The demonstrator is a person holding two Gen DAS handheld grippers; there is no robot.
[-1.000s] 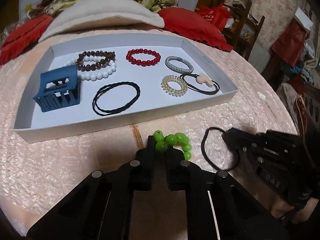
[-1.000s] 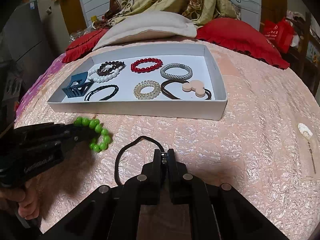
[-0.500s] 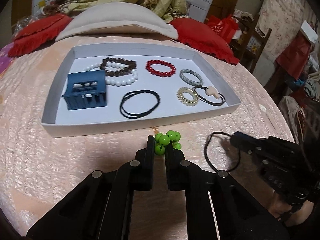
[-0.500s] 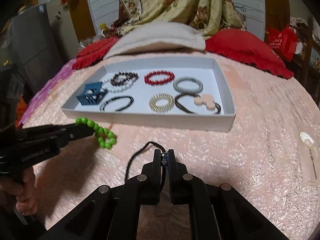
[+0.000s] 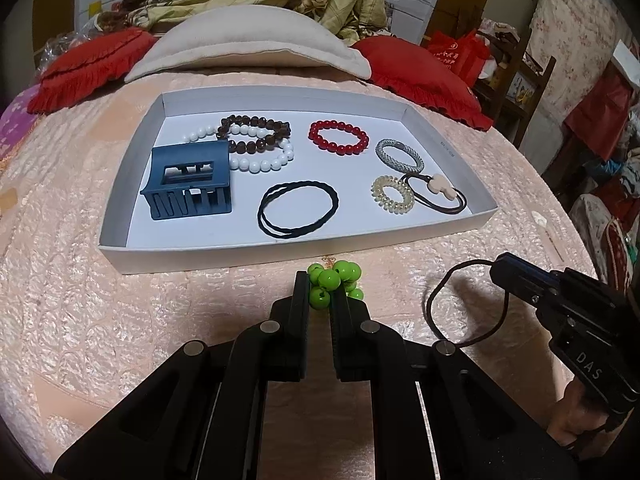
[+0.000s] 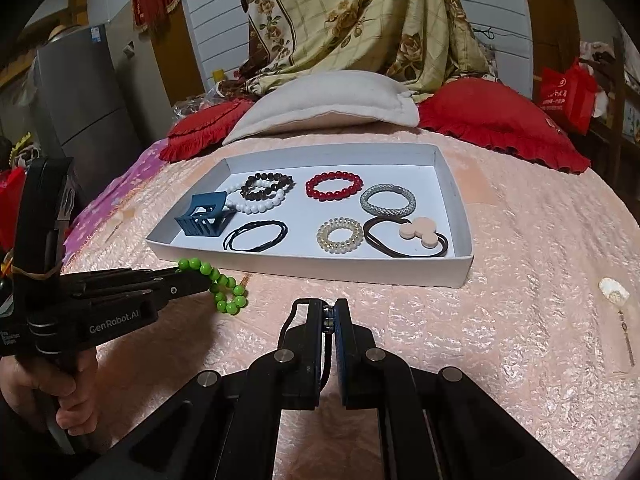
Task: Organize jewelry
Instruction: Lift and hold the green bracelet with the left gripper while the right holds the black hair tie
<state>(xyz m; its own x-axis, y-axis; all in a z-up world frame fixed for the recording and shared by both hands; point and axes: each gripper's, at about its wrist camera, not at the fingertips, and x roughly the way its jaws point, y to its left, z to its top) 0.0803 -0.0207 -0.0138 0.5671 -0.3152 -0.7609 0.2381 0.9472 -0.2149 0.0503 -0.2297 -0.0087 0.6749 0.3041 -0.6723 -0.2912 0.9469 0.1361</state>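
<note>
My left gripper (image 5: 320,294) is shut on a green bead bracelet (image 5: 334,278), held above the bedspread just in front of the white tray (image 5: 120,184); the bracelet dangles in the right wrist view (image 6: 224,288). My right gripper (image 6: 330,318) is shut on a black hair tie (image 5: 464,304), lifted off the bed to the right. The tray holds a blue claw clip (image 5: 188,180), white and brown bead bracelets (image 5: 256,142), a red bracelet (image 5: 338,136), a silver bangle (image 5: 400,156), a spiral tie (image 5: 392,194) and black ties (image 5: 298,208).
Red cushions (image 5: 420,76) and a cream pillow (image 5: 248,44) lie behind the tray. A small white item (image 6: 612,290) lies on the pink bedspread at right. Furniture and bags crowd the right side of the room.
Both grippers have risen and pulled back from the bed with their items. The green bracelet and the black tie now hang off the bedspread.
</note>
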